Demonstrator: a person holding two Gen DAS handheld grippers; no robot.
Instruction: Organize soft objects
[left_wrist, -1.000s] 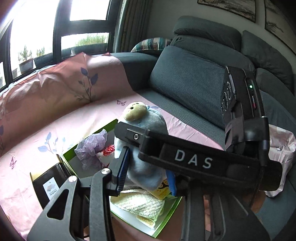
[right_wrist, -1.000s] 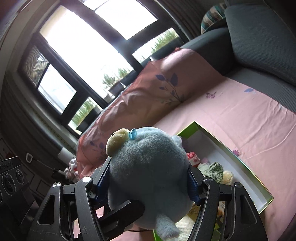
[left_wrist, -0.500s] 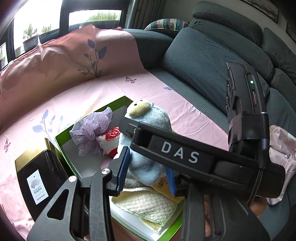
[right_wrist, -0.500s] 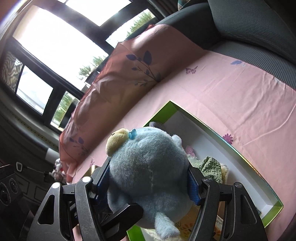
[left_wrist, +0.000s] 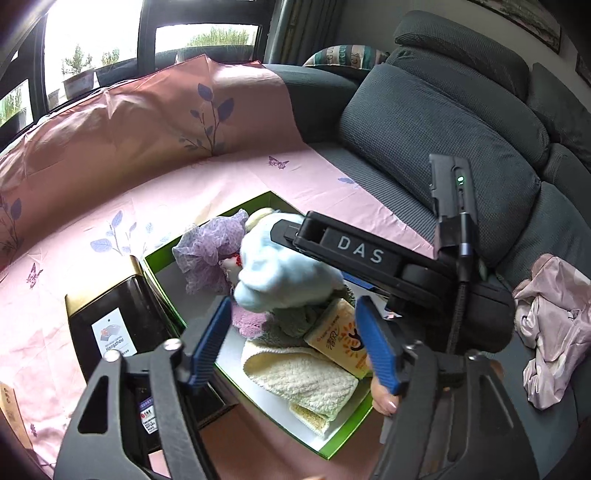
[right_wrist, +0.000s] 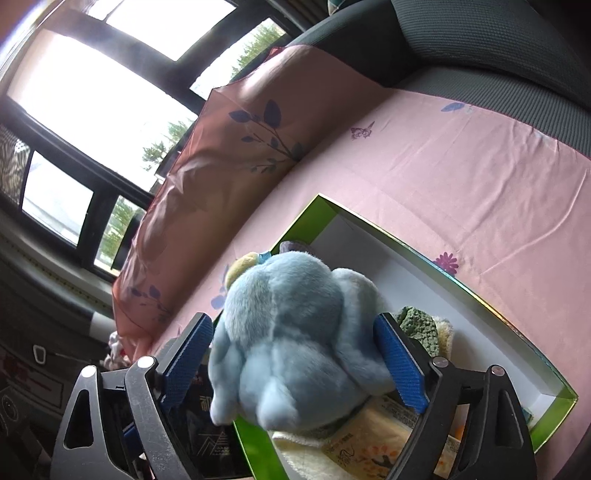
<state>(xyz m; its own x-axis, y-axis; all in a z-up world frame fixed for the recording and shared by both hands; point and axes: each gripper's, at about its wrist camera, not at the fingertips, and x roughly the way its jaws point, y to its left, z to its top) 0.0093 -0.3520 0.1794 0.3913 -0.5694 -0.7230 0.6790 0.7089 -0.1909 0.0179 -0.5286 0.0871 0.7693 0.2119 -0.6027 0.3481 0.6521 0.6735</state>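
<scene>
1. The right gripper (right_wrist: 295, 363) is spreading wide around the blue plush toy (right_wrist: 299, 339), pads barely touching, so it is likely letting go.
2. The toy is settling on the towels (left_wrist: 303, 373) near the green box's (left_wrist: 347, 432) middle.
3. The left gripper (left_wrist: 291, 343) is hanging open and empty above the box's near edge.
4. Most soft items are sitting inside; the pink cloth (left_wrist: 554, 314) on the sofa seat seems left.

plush (right_wrist: 295, 332) pale blue | box (right_wrist: 554, 413) green-rimmed | sheet (left_wrist: 147, 192) pink, leaf-printed
</scene>
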